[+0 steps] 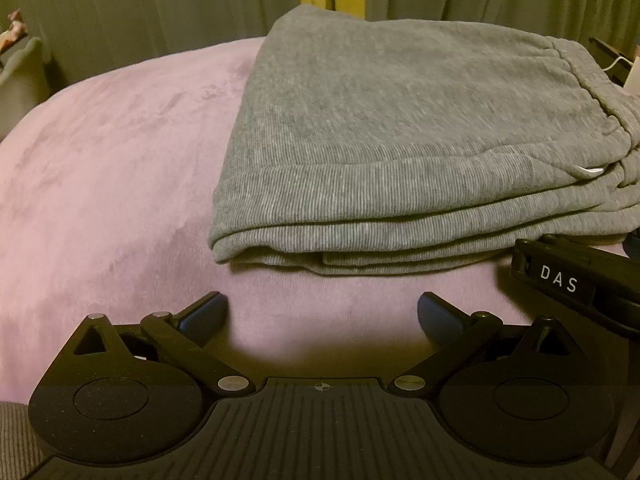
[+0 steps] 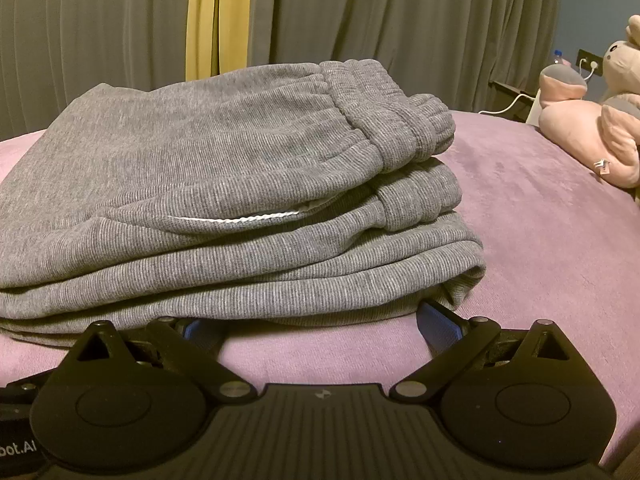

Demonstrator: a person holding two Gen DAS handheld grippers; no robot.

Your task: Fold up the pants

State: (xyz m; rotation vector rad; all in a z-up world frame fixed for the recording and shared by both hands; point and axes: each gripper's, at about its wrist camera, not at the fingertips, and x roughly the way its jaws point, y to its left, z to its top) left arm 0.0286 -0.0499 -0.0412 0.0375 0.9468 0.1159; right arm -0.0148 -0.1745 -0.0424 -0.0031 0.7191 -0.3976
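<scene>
Grey ribbed pants [image 1: 392,152] lie folded in a thick stack on the pink bed cover [image 1: 112,184], waistband to the right. My left gripper [image 1: 322,312] is open and empty, a short way in front of the stack's near left corner. In the right wrist view the pants [image 2: 224,184] fill the middle, with a white drawstring [image 2: 240,219] showing between layers. My right gripper [image 2: 320,324] is open, its blue fingertips [image 2: 436,322] right at the stack's near edge, holding nothing. The right gripper's body also shows in the left wrist view [image 1: 576,284].
Grey curtains [image 2: 400,12] with a yellow strip hang behind the bed. A pink plush toy [image 2: 592,120] lies on the cover [image 2: 540,240] at the far right, with a wall socket and white cable behind it.
</scene>
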